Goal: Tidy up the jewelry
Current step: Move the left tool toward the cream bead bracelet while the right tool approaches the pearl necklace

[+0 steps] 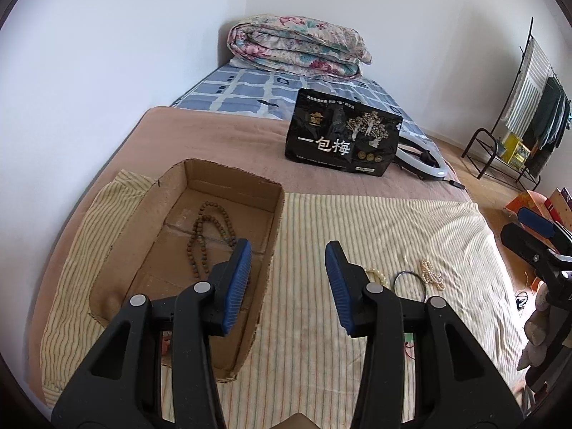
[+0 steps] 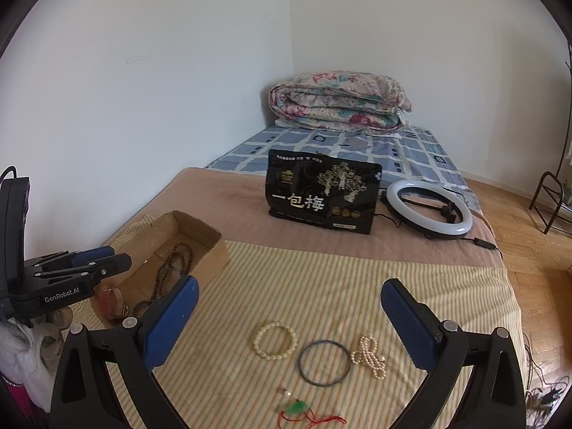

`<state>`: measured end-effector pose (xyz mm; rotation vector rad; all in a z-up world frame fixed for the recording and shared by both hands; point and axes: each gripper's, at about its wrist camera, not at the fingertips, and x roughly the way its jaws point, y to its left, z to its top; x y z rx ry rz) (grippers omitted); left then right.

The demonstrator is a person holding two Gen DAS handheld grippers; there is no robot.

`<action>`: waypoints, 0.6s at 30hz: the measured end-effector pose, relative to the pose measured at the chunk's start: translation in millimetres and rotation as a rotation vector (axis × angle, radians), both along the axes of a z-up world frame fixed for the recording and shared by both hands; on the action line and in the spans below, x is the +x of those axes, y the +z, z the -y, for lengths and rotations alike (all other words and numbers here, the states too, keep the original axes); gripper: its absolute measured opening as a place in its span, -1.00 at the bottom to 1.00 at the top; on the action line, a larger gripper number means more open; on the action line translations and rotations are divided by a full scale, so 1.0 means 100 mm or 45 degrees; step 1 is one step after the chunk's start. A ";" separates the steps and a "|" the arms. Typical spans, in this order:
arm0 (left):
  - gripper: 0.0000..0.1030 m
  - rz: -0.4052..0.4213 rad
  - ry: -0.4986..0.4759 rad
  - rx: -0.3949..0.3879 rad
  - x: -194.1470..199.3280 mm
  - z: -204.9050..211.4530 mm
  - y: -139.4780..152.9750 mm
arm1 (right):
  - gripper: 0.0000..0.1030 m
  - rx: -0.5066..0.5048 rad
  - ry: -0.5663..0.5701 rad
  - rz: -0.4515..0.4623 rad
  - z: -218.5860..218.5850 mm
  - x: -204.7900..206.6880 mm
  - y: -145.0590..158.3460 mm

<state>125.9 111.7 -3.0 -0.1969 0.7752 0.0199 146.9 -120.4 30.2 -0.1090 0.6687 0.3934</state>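
Observation:
A shallow cardboard box lies on a striped cloth and holds a brown bead necklace and a brown watch strap. On the cloth to its right lie a cream bead bracelet, a dark thin bangle, a pearl strand and a green pendant on red cord. My left gripper is open and empty over the box's right wall. My right gripper is open and empty above the loose jewelry.
A black snack bag stands behind the cloth, with a white ring light beside it. A folded floral quilt lies at the bed's far end. A clothes rack stands on the wood floor at right.

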 end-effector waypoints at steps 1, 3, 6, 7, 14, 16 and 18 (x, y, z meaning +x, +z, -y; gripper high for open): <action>-0.16 -0.003 -0.011 0.003 0.01 0.05 0.00 | 0.99 0.000 -0.014 -0.002 0.08 0.00 -0.01; -0.16 -0.009 -0.028 0.007 0.04 0.15 -0.02 | 0.99 -0.004 -0.050 -0.006 0.24 -0.01 -0.04; -0.16 -0.029 -0.052 0.007 0.10 0.28 -0.07 | 0.99 0.003 -0.104 -0.027 0.50 -0.01 -0.11; -0.16 -0.038 -0.059 0.004 0.12 0.31 -0.10 | 0.99 0.011 -0.120 -0.038 0.58 0.00 -0.14; -0.16 -0.103 -0.115 0.002 0.29 0.59 -0.29 | 0.99 0.043 -0.196 -0.121 0.98 0.07 -0.41; -0.16 -0.126 -0.134 -0.001 0.33 0.63 -0.36 | 0.99 0.051 -0.196 -0.158 1.04 0.11 -0.50; -0.16 -0.145 -0.150 -0.003 0.35 0.70 -0.42 | 0.99 0.059 -0.198 -0.192 1.09 0.14 -0.58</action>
